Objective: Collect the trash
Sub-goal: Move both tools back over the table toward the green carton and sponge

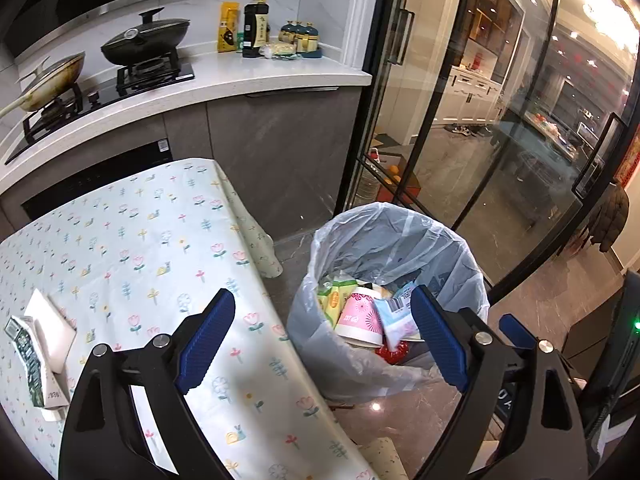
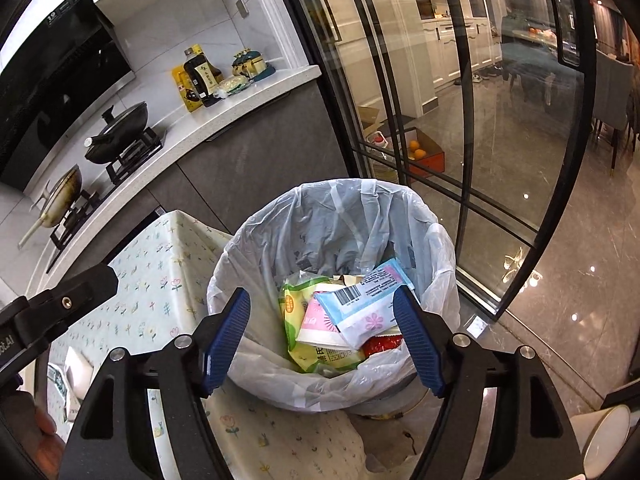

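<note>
A trash bin lined with a clear bag (image 1: pixel 400 236) (image 2: pixel 340 208) stands on the floor beside the table. It holds a pink paper cup (image 1: pixel 358 318) (image 2: pixel 316 324), a light blue wrapper (image 1: pixel 394 314) (image 2: pixel 366 300), green-yellow packets (image 2: pixel 294 308) and a red wrapper (image 2: pixel 382 344). My left gripper (image 1: pixel 324 340) is open and empty, over the table edge and the bin. My right gripper (image 2: pixel 322 336) is open and empty above the bin. A white box (image 1: pixel 50 326) and a dark printed wrapper (image 1: pixel 26 356) lie on the table at the left.
The table has a flower-print cloth (image 1: pixel 152 240) (image 2: pixel 160 280). Behind it is a counter with a stove, two pans (image 1: pixel 144 38) and bottles (image 1: pixel 255 24). Glass sliding doors (image 1: pixel 460 128) stand right of the bin. A white cup (image 2: pixel 604 440) sits at the lower right.
</note>
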`<state>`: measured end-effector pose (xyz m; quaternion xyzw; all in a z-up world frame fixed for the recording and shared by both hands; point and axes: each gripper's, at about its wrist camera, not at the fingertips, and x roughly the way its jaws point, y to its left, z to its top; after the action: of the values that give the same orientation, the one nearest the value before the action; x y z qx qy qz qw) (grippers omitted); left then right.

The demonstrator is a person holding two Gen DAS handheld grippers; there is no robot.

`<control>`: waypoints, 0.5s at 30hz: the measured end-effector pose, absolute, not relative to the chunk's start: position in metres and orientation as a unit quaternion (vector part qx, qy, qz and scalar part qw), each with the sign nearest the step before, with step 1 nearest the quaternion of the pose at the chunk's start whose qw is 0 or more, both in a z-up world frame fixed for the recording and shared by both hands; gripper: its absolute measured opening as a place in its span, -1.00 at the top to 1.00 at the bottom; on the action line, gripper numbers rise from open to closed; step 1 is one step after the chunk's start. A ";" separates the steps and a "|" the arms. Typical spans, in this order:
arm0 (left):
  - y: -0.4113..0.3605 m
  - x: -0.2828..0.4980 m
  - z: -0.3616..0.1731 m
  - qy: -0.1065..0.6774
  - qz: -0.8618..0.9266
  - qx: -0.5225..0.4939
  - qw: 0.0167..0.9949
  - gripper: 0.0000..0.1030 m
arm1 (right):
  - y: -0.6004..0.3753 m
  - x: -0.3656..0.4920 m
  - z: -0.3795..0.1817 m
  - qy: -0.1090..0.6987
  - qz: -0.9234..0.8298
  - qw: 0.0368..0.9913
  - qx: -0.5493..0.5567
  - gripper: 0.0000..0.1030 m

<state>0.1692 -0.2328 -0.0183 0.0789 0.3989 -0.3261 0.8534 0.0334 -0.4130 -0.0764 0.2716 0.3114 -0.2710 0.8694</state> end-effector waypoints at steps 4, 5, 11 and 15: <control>-0.217 0.169 -0.016 0.398 -0.320 0.070 0.857 -0.68 | -0.404 0.031 -0.070 0.309 -0.268 0.871 0.272 -0.39; -0.213 0.169 -0.015 0.398 -0.318 0.067 0.858 -0.69 | -0.401 0.031 -0.069 0.309 -0.267 0.872 0.270 -0.39; -0.183 0.172 -0.009 0.400 -0.297 0.050 0.866 -0.72 | -0.377 0.030 -0.061 0.309 -0.255 0.879 0.260 -0.40; -0.158 0.175 -0.006 0.397 -0.281 0.039 0.873 -0.73 | -0.358 0.033 -0.055 0.310 -0.245 0.884 0.251 -0.40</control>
<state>0.1746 -0.1583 -0.0056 0.0393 0.3972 -0.2810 0.8728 0.0329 -0.3576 -0.0549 0.2510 0.3099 -0.2454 0.8836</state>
